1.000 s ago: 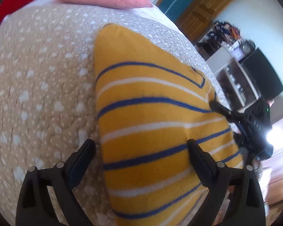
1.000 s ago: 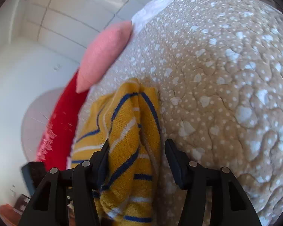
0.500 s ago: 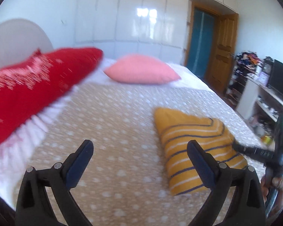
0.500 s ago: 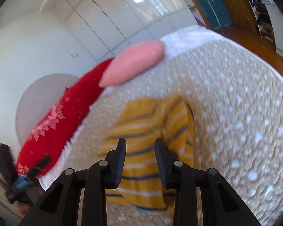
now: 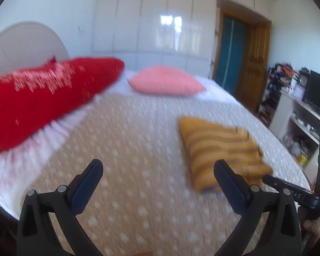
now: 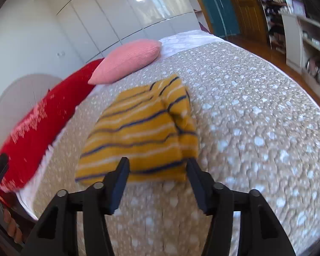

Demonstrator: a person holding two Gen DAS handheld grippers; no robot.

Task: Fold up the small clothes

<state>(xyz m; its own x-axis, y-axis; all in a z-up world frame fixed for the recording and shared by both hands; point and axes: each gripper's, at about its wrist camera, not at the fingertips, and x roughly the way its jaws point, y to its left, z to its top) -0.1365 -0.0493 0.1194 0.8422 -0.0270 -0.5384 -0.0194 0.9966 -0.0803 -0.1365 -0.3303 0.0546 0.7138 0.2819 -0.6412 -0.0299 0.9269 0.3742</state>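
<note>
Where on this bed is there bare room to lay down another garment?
Bare quilt lies between the red pillow and the folded yellow striped garment, and right of the garment toward the shelves. The headboard end is crowded: red pillow, pink pillow.

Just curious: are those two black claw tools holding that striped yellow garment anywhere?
No. The folded yellow knitted garment lies free on the bed; left gripper is open, right gripper is opening, both empty.

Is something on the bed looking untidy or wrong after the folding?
Nothing serious. The yellow striped garment lies folded on the quilt, though its right edge bunches into a raised ridge. The pink pillow and red pillow lie at the head, undisturbed.
</note>
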